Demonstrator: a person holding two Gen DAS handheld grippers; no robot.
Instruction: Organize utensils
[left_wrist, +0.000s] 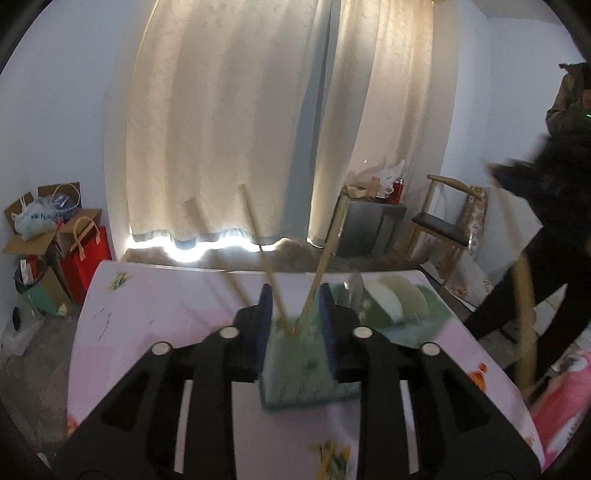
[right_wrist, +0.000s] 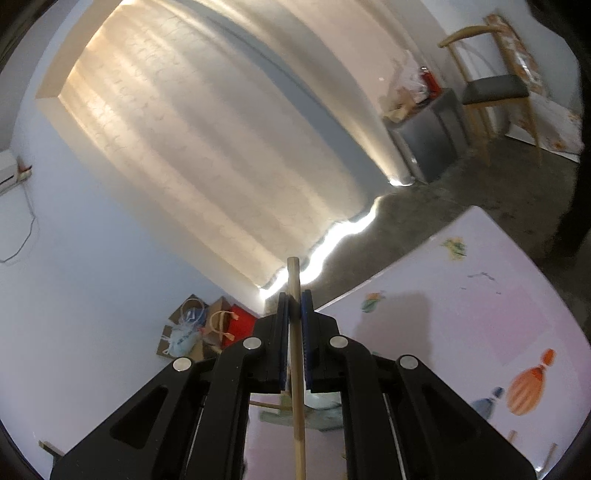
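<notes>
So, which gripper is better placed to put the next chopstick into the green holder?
Right. The right gripper already grips a chopstick. The left gripper holds nothing; its jaws stand apart around the green holder.

No text, label, brand, number or sign is legible in either view.

This was a lived-in room of a home, not a workshop or lab. Long cream curtains (left_wrist: 236, 122) covered a window, and a table (left_wrist: 155, 306) wore a pink printed cloth. A wooden chair (left_wrist: 443, 221), a small dark cabinet (left_wrist: 373, 225) piled with clutter, cardboard boxes (left_wrist: 29, 229) and a red gift bag (left_wrist: 88, 251) stood along the walls.
</notes>
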